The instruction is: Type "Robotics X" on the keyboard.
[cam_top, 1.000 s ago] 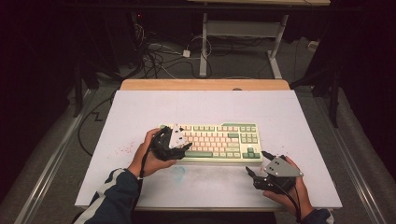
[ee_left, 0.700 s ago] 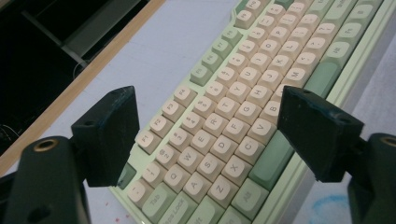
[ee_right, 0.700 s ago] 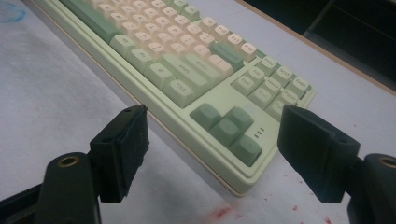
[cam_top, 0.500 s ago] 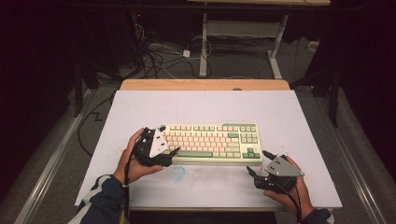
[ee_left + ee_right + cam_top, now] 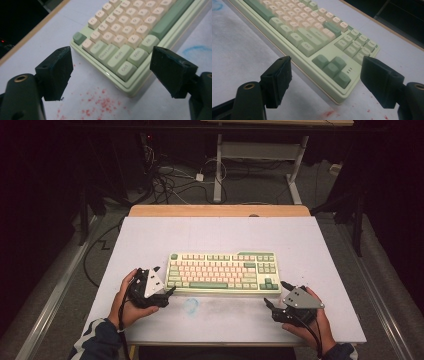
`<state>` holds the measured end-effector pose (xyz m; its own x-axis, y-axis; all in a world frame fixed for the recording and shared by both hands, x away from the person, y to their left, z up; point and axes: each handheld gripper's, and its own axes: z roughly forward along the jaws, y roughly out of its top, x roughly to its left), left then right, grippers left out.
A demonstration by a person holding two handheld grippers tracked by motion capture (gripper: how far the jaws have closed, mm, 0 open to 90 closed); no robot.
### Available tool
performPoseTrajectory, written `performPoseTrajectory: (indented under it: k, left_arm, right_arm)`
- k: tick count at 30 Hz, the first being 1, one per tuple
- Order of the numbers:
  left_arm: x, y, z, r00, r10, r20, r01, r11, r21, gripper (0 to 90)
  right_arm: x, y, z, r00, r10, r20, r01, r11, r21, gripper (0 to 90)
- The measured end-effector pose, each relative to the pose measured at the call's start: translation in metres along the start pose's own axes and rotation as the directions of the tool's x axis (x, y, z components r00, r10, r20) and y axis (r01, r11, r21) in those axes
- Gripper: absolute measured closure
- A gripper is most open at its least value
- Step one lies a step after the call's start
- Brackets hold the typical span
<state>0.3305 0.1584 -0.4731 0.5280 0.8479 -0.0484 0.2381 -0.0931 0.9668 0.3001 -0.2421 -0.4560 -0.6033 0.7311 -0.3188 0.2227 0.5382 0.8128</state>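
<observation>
The keyboard (image 5: 223, 273) lay flat at mid-surface (image 5: 150, 235). Left tongs (image 5: 162, 282) had just been opening, nothing between them, at its left end. Right tongs (image 5: 275, 296) stood released off its right corner. Advised: seat both tongs squarely on opposite ends before any lift.
</observation>
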Motion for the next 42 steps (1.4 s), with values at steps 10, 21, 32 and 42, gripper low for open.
performPoseTrajectory:
  k: [10,21,32,42]
  left_arm:
    - [-0.001,-0.022,-0.013,0.9996,-0.026,-0.013,0.027,0.9973,0.069,17.3]
    - [0.001,-0.023,-0.014,0.9990,-0.041,-0.021,0.042,0.9958,0.082,17.3]
    - [0.000,-0.025,-0.011,0.9994,-0.031,-0.018,0.033,0.9945,0.099,17.3]
    - [0.000,-0.026,-0.012,0.9995,-0.031,-0.011,0.032,0.9934,0.110,17.3]
  right_arm:
    - [-0.002,0.001,0.006,1.0000,0.006,-0.002,-0.006,1.000,0.018,27.0]
    - [-0.015,0.022,0.017,0.9980,0.052,-0.035,-0.051,0.998,0.022,49.8]
    - [-0.017,0.063,0.055,0.9886,0.045,-0.144,-0.035,0.997,0.068,89.2]
    - [0.002,0.093,0.095,0.9795,0.011,-0.201,0.004,0.997,0.075,90.0]
